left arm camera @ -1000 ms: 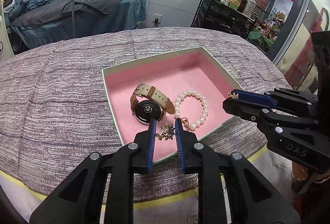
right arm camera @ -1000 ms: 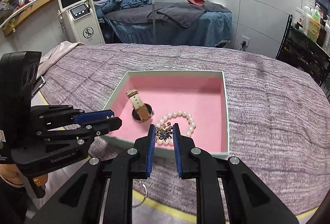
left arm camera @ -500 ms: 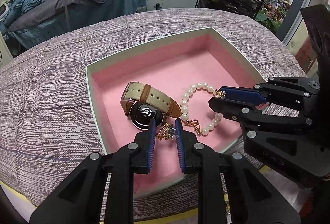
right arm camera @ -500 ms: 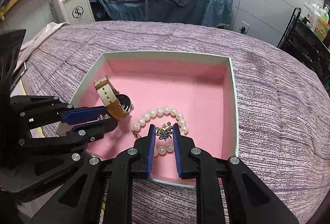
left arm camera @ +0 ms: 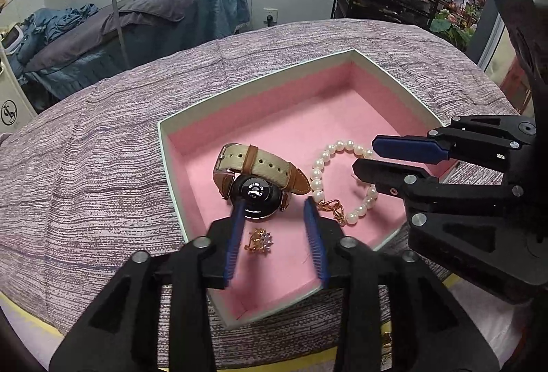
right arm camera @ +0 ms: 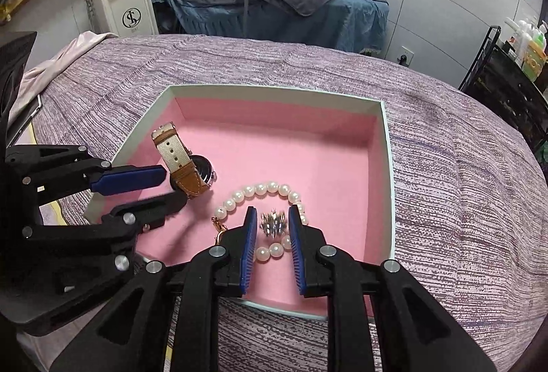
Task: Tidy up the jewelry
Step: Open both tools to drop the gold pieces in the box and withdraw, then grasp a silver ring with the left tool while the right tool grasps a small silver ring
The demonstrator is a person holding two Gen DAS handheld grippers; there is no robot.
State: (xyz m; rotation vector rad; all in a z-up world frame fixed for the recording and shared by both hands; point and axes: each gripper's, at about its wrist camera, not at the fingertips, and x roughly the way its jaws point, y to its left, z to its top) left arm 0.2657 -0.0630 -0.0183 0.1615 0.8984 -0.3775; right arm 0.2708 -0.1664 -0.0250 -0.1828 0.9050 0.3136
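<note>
Left wrist view: left gripper (left arm camera: 275, 218) jaws have just been opening, released; a gold earring (left arm camera: 258, 240) lies loose between them on the pink felt of the box (left arm camera: 164, 146), beside the watch (left arm camera: 255, 178), its strap running left to right.

Right wrist view: right gripper (right arm camera: 272, 225) also just opening, a sparkly earring (right arm camera: 273, 224) free between its pads, inside the pearl bracelet (right arm camera: 260, 189). Purple woven cloth (right arm camera: 445, 201) underneath.

Both sets of jaws just opened: left gripper (left arm camera: 275, 228) dropped its earring (left arm camera: 258, 241) onto pink lining, right gripper (right arm camera: 272, 236) released its earring (right arm camera: 273, 224) inside pearl bracelet (right arm camera: 262, 189).
</note>
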